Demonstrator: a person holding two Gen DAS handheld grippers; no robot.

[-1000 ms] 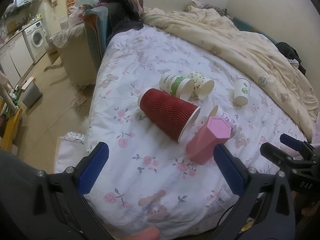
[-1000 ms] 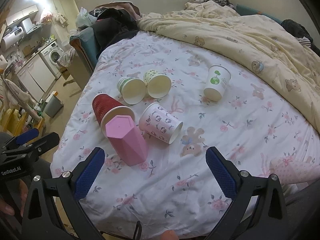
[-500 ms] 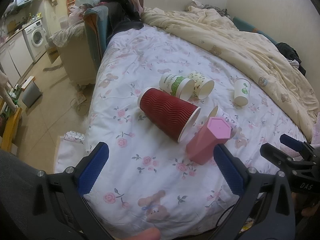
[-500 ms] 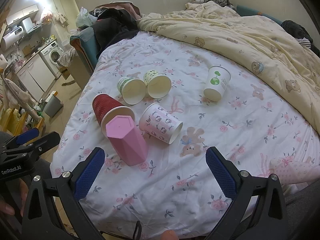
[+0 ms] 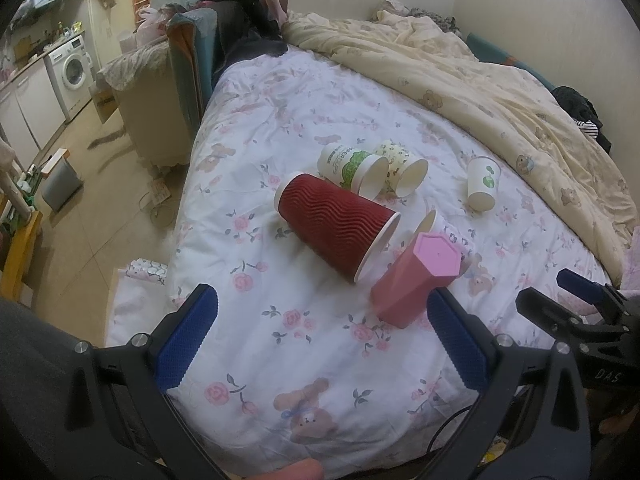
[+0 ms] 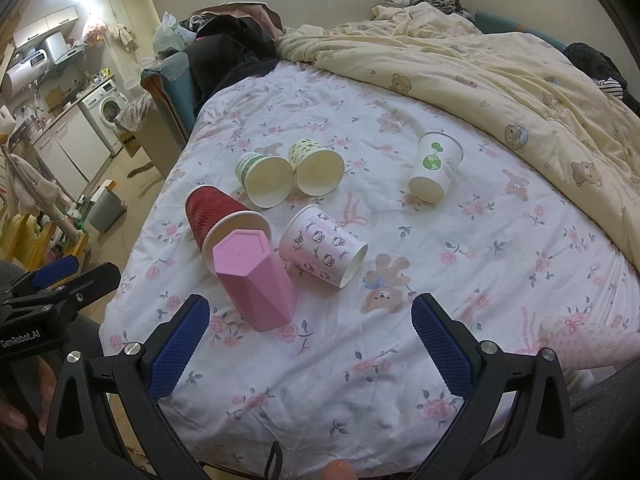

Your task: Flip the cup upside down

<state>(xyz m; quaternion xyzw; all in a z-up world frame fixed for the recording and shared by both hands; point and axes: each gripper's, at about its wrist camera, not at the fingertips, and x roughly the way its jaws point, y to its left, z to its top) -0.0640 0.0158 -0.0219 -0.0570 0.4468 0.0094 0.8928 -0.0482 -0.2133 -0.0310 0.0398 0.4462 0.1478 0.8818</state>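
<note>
Both tools hang over the near edge of the bed (image 6: 500,264), its white sheet printed with pink roses and little bears. The left tool (image 5: 324,340) gapes wide with nothing between its blue pads, and the right tool (image 6: 310,346) is spread just as wide and just as bare. A cream bear-print duvet (image 6: 500,80) is bunched along the far side against the wall.

Six cups are out on the sheet. The pink faceted cup (image 6: 256,280) stands base-up, tilted on the soft bedding, right against the mouth of the red ribbed cup (image 5: 336,226), which lies on its side. The kitten-print cup (image 6: 322,256) lies beside them; whether it touches the pink one is hard to say. Three more paper cups lie further back.

Off to the left: tiled floor, a washing machine (image 5: 74,68), a grey bin (image 5: 60,180).
</note>
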